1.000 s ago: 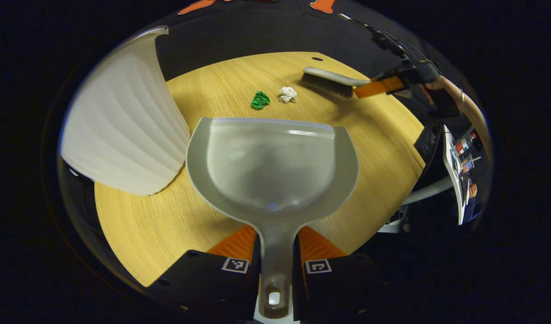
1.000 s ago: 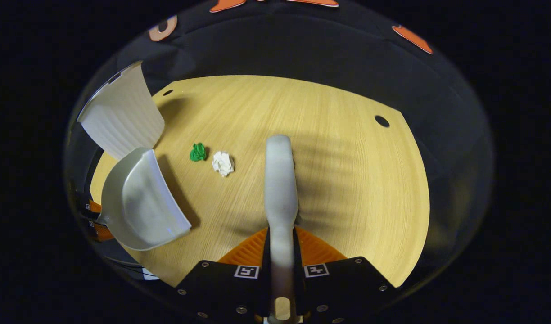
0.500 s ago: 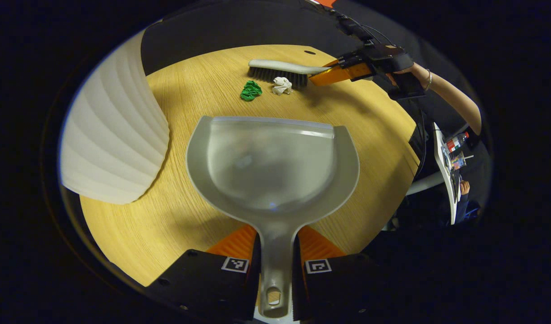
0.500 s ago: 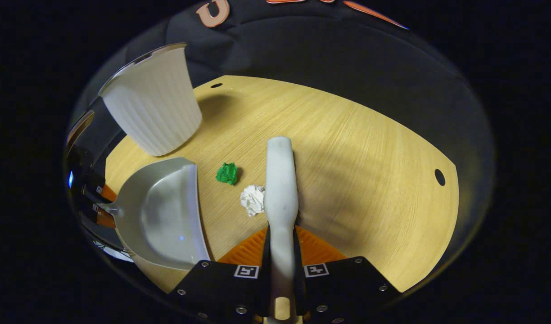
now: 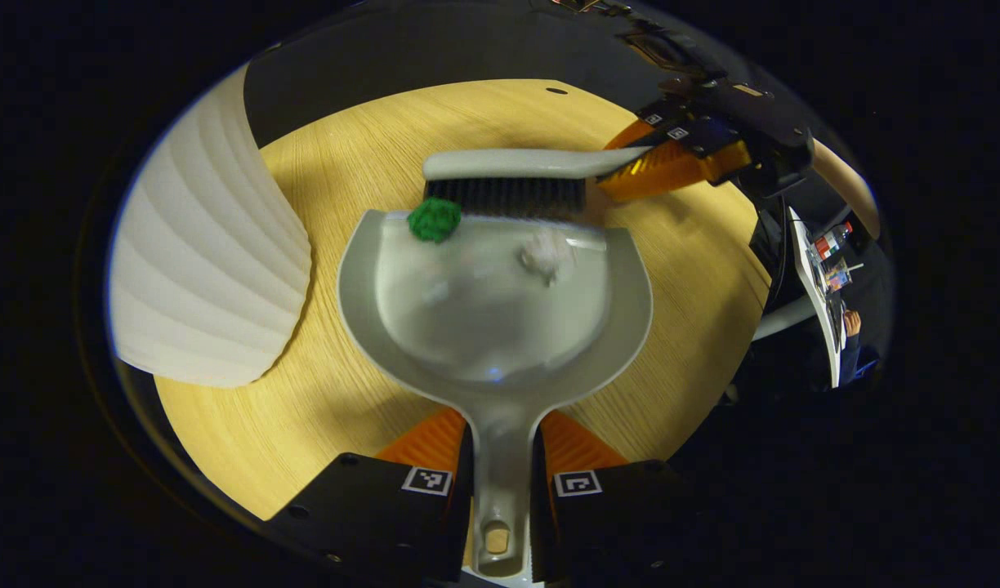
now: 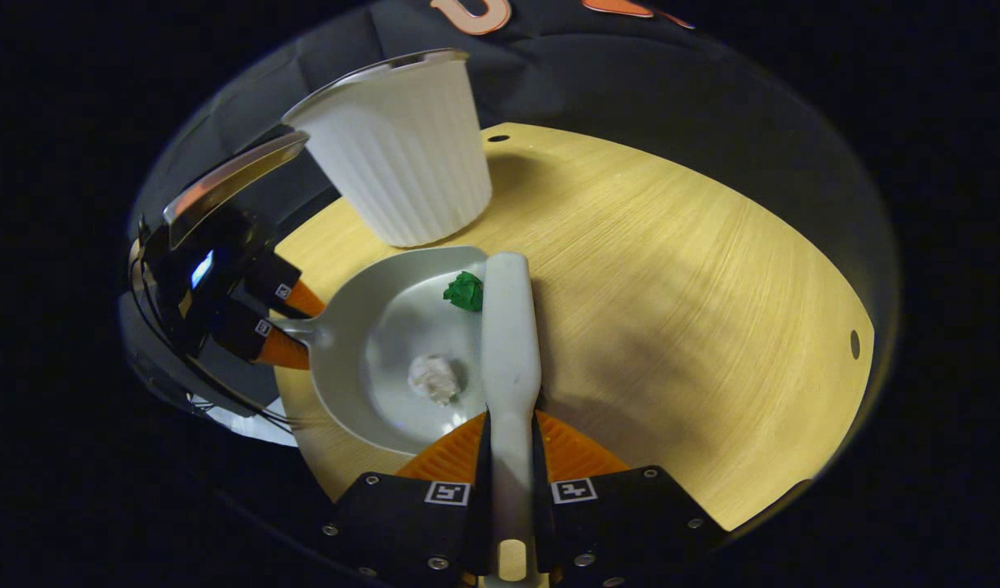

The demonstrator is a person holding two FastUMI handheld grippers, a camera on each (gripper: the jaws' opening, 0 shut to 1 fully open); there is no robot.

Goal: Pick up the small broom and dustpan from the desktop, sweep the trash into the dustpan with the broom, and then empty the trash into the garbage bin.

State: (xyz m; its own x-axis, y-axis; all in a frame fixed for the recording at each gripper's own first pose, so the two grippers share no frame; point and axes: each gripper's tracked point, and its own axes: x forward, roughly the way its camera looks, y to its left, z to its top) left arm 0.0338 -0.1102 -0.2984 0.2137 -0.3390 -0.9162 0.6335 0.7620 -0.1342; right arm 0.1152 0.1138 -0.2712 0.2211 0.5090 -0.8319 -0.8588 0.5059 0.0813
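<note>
Two scraps of trash sit at the dustpan (image 5: 500, 327): a green crumpled wad (image 5: 435, 220) right on the pan's front lip, touching the bristles of the small broom (image 5: 508, 175), and a white crumpled wad (image 5: 545, 255) a little way inside the pan, blurred in the left gripper view. The grey dustpan lies flat on the light wooden tabletop (image 5: 304, 408), its handle clamped between both fingers of the left claw (image 5: 500, 445), which grips it from either side. The broom stretches across the pan's open front edge, bristles down against the lip. In the right gripper view the right claw (image 6: 510, 445) is clenched on the broom's handle (image 6: 510, 384), the pale broom back running straight ahead along the pan's edge, with the green wad (image 6: 465, 291) beside the far end of the broom and the white wad (image 6: 435, 378) nearer, on the pan floor. The garbage bin (image 5: 206, 269), white and ribbed, stands upright on the tabletop just beside the dustpan, at the left of the left gripper view. In that view the right claw (image 5: 622, 175) comes in from the upper right, and part of a person's arm (image 5: 847, 184) shows behind it
</note>
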